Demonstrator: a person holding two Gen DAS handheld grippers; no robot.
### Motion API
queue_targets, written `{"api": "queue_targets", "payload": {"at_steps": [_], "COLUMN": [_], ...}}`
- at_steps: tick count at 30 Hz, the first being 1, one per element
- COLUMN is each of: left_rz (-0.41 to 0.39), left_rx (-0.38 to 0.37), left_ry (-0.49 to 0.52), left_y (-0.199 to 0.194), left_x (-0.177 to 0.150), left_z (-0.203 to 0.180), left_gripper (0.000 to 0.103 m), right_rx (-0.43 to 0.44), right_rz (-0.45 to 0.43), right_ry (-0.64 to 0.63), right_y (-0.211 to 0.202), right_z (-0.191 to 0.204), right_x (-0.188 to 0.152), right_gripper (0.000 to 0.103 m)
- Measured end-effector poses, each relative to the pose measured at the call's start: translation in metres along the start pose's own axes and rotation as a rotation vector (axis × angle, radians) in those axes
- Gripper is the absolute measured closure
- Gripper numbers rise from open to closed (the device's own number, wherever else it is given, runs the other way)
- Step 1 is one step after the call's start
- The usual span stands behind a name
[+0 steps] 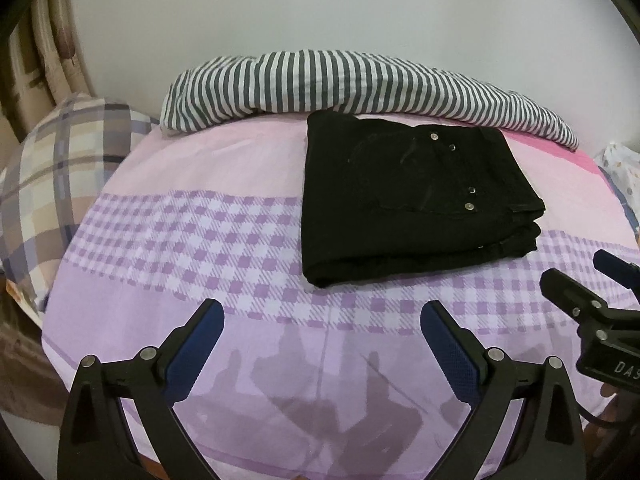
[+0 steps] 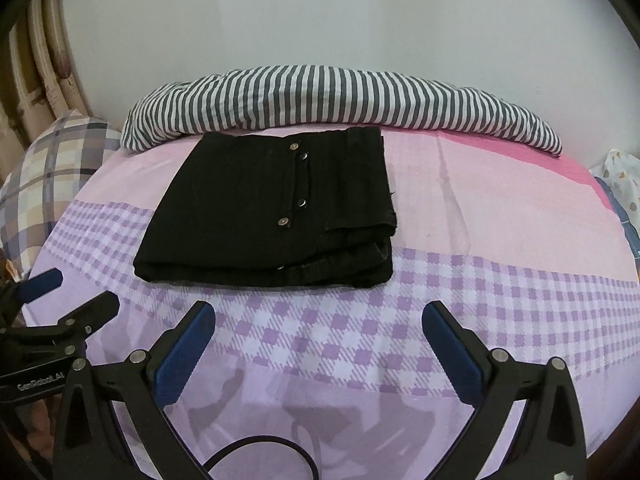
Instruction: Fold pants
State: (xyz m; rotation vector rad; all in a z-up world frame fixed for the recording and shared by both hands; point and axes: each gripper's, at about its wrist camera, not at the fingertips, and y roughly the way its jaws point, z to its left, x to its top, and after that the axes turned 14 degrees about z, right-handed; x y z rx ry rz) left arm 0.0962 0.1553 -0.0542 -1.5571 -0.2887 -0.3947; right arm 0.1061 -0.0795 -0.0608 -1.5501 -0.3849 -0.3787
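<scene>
Black pants (image 1: 416,200) lie folded into a thick square stack on the bed, waist rivets facing up; in the right wrist view the same pants (image 2: 272,216) sit left of centre. My left gripper (image 1: 322,312) is open over the bare sheet, short of the stack's near edge and to its left, with nothing between its blue pads. My right gripper (image 2: 318,312) is also open and empty, just in front of the stack. Each gripper shows in the other's view: the right gripper (image 1: 580,272) at the right edge, the left gripper (image 2: 80,290) at the left edge.
The bed has a pink and purple checked sheet (image 1: 180,240). A rolled grey-and-white striped blanket (image 1: 340,84) lies along the wall right behind the pants. A plaid pillow (image 1: 60,184) is at the left and a curtain (image 1: 48,40) behind it. A black cable (image 2: 260,448) loops below my right gripper.
</scene>
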Motion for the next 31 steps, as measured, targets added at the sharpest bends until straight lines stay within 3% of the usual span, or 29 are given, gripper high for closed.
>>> {"api": "queue_targets", "payload": {"at_steps": [21,31], "left_rz": [-0.05,-0.05], "left_rx": [0.058,0.038], "left_ry": [0.036,0.036], "left_y": [-0.008,-0.01], "left_x": [-0.004,-0.005], "left_z": [-0.013,-0.013], "left_gripper": [0.005,0.005], "right_rx": [-0.004,0.004], "right_rz": [0.018,0.024], "right_ry": [-0.008,-0.02], "right_y": [0.007,0.009], "right_z": [0.001,0.003], "right_x": [-0.002,-0.004], "right_gripper": [0.0,0.0]}}
